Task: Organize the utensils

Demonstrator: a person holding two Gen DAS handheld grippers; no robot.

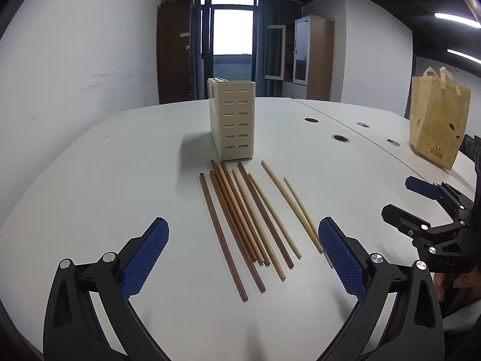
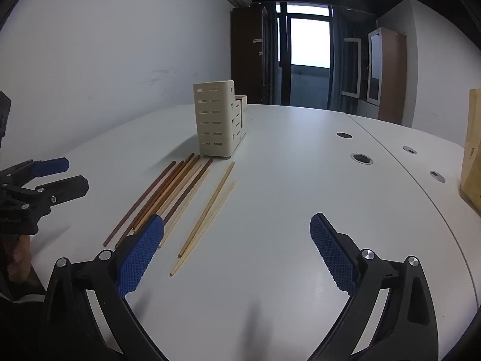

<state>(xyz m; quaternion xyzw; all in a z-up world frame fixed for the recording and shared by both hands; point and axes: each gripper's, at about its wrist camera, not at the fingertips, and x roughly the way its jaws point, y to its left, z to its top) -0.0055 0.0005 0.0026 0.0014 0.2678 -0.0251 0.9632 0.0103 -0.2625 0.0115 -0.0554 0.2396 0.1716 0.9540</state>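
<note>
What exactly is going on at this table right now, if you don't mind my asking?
A person holds a two-finger gripper in each hand over a white table. Both the left gripper and the right gripper are open and empty. A row of wooden chopsticks lies loose on the table in front of a cream slotted utensil holder, which stands upright. Nothing has been picked up yet.

The right wrist view's edge cuts off the paper bag; the holder hides its own compartments.
</note>
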